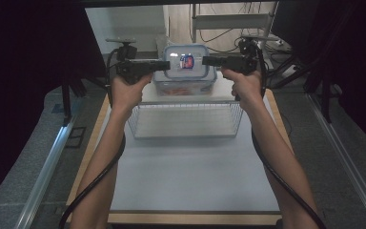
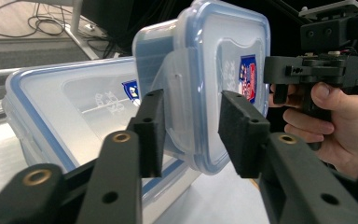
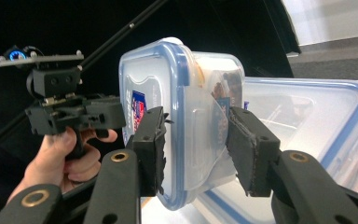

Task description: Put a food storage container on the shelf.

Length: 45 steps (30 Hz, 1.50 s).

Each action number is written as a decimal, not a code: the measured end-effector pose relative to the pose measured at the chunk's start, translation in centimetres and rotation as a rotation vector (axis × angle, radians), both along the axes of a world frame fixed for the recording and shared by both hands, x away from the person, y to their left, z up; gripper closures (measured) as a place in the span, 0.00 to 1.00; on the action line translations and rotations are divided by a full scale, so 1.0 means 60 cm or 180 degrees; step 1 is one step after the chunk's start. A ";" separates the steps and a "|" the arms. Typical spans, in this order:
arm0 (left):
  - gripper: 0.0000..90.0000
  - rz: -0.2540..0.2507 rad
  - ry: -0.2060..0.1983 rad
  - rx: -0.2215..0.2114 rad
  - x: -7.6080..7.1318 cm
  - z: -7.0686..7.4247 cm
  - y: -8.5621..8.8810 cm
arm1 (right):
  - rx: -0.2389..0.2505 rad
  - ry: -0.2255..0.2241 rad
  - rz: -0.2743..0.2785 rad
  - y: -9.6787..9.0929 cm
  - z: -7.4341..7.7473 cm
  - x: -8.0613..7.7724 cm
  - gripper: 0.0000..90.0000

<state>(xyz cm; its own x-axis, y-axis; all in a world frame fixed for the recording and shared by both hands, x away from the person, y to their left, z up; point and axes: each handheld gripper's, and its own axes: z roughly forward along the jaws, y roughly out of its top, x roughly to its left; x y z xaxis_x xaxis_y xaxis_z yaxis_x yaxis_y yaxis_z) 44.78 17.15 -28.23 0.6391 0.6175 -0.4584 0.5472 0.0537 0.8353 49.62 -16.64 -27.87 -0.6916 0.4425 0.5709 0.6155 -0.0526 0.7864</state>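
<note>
While the high view places the small container (image 1: pixel 186 62) at twelve o'clock over the table (image 1: pixel 186 181), held aloft between the two tools, it gives little of the grip itself. From there the left gripper (image 1: pixel 161 65) comes in from nine o'clock and the right gripper (image 1: pixel 208 60) from three o'clock, both level, and the small container hangs above the large container (image 1: pixel 185 85), which sits on a wire rack (image 1: pixel 186 121).

The left gripper view supplies what the overhead lacks: the left gripper (image 2: pixel 193 133) has its pads on either side of the small container (image 2: pixel 214 79) at one end flap, clasping it. This view also shows the right hand (image 2: pixel 328 123) at three o'clock and the lid of the large container (image 2: pixel 74 112) at nine o'clock, lying flat.

The right gripper view shows the opposite end: the right gripper (image 3: pixel 198 149) is clamped on the small container (image 3: pixel 168 112) across its other flap, with dark contents visible through the clear wall (not identifiable). The left hand (image 3: pixel 63 156) appears at eight o'clock and the large container (image 3: pixel 307 121) at three o'clock.

Orientation: the small container stands on edge, its blue-rimmed lid with the red and blue label (image 2: pixel 248 77) facing back toward the person rather than upward. Its long axis runs level, from nine o'clock to three o'clock in the high view, from one gripper to the other
</note>
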 end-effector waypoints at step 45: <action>0.97 0.0189 -0.0404 0.0778 -0.036 -0.033 -0.045 | -0.1067 -0.0949 -0.0126 0.035 -0.022 -0.061 1.00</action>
<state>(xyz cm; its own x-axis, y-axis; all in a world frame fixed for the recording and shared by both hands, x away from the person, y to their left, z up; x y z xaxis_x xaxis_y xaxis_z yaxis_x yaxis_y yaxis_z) 42.64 14.45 -30.22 0.6413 0.7380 -0.2098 0.4394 -0.1291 0.8889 45.98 -14.52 -29.21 -0.7830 0.5985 0.1696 0.3619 0.2164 0.9067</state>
